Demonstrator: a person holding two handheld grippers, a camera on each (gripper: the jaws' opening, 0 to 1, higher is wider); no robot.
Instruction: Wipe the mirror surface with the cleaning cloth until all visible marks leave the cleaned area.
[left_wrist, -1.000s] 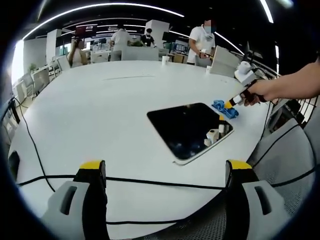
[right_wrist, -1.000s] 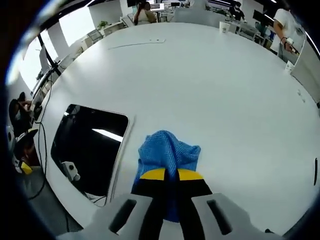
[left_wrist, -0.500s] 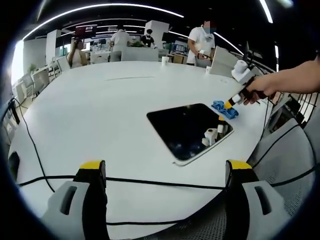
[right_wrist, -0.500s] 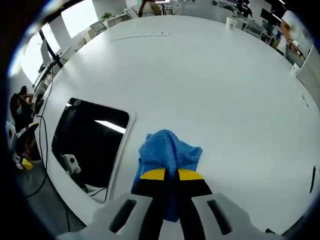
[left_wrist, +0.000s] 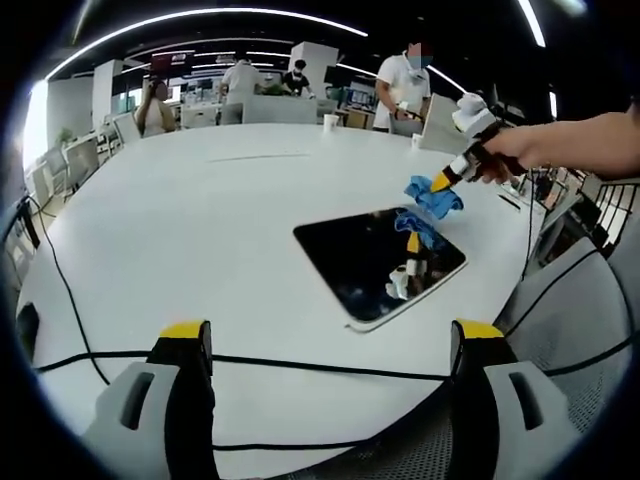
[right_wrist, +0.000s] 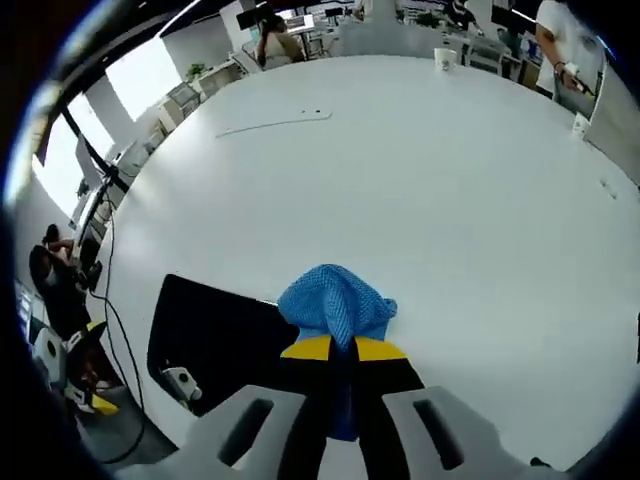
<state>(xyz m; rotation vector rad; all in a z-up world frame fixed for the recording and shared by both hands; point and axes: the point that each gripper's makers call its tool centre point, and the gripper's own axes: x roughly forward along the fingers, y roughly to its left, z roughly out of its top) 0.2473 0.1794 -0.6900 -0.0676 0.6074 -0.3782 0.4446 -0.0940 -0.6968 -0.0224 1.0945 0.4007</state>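
A dark rectangular mirror (left_wrist: 378, 260) lies flat on the white round table (left_wrist: 200, 210); the right gripper view has the mirror (right_wrist: 215, 340) at lower left. A blue cleaning cloth (left_wrist: 432, 193) hangs in the air above the mirror's far right corner, held by my right gripper (left_wrist: 446, 178) in a person's hand. My right gripper (right_wrist: 340, 350) is shut on the cloth (right_wrist: 335, 305), which bunches up ahead of the yellow tips. My left gripper (left_wrist: 328, 335) stands open near the table's front edge, well short of the mirror, with nothing between its jaws.
A black cable (left_wrist: 330, 368) crosses the table just in front of my left jaws. Paper cups (left_wrist: 331, 119) stand at the far edge. Several people (left_wrist: 405, 85) stand or sit at desks behind the table. A chair (left_wrist: 570, 300) is at the right.
My right gripper has lifted the cloth off the table beside the mirror and carried it up over the mirror's corner. The left gripper has not moved.
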